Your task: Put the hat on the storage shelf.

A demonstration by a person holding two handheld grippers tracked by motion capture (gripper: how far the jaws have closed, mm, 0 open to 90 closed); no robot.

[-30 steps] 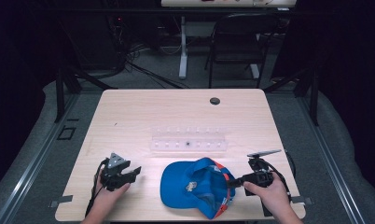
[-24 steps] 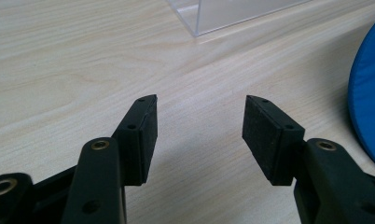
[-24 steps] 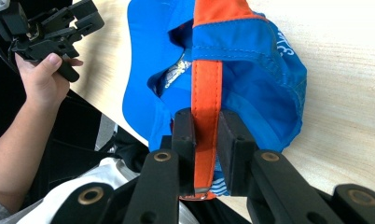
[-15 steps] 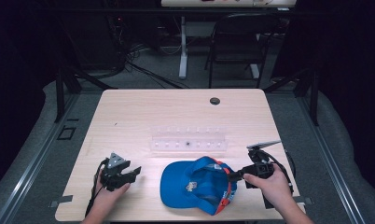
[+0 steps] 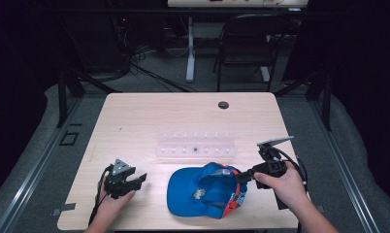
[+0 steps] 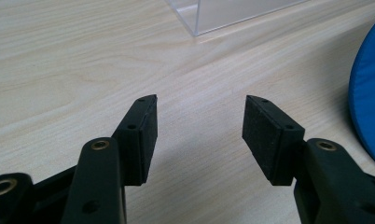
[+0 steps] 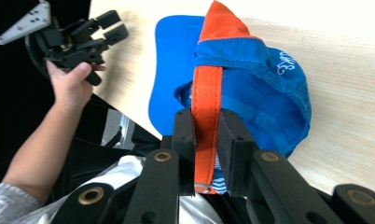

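The blue fabric baseball cap bears white stitched lettering on its crown, too small and curled to read, and it lies at the near edge of the pale wood-grain table, just in front of a clear plastic compartment tray. Grey carpet, a dark folding chair and loose cables lie beyond the table. The right gripper is clenched on the cap's orange strap, lifting that side, while the left gripper rests released on bare wood beside the brim.
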